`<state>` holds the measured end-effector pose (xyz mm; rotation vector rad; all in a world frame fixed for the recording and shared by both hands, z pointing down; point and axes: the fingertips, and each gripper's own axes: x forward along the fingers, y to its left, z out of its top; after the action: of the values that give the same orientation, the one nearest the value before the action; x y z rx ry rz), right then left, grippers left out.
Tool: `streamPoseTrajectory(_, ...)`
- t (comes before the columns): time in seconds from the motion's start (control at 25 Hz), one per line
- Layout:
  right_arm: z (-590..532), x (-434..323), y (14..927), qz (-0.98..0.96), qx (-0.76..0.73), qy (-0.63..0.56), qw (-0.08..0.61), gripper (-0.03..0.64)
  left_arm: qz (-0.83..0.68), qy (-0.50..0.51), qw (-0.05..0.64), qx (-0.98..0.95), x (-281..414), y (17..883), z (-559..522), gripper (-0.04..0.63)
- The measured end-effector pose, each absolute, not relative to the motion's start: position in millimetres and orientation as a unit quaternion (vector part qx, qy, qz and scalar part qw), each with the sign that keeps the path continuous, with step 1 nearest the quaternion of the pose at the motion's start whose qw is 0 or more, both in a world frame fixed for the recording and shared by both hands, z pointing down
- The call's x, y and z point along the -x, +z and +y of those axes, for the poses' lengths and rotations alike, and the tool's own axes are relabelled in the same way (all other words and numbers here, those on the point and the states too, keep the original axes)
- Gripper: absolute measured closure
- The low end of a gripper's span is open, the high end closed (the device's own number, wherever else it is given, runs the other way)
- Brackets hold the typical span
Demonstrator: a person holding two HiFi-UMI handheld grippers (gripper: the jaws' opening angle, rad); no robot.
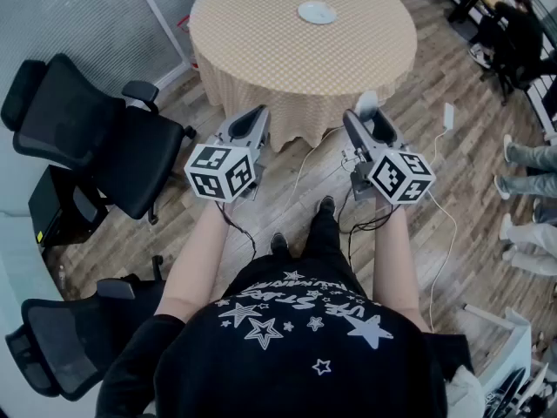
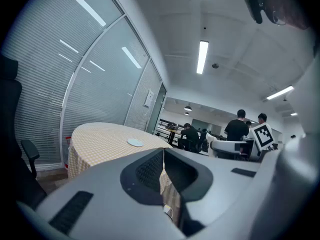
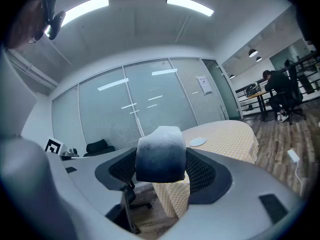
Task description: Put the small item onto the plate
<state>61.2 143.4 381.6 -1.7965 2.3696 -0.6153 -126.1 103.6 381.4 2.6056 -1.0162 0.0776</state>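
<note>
Grippers: 2. Left gripper point(image 2: 163, 153): jaws together, nothing between. Right gripper point(image 1: 366, 116): jaws wide, clamped on small item point(image 3: 161, 154), blue-grey block fading to white, held in air short of table. Plate point(image 1: 317, 12): 1, white, on far part of round table point(image 1: 261, 50): 1, yellow checked cloth. Black office chairs point(image 1: 87, 138): 2, at left. Wood-plank floor point(image 1: 452, 190). Glass wall with blinds point(image 3: 140, 104).
</note>
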Motion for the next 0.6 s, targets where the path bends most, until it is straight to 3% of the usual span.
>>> streamPoseTrajectory(0.6, 149, -27, 379, 0.774, 0.602, -0.192, 0.042, 0.301, -0.347, 0.015, 0.170, -0.922, 139, 373, 117, 0.581)
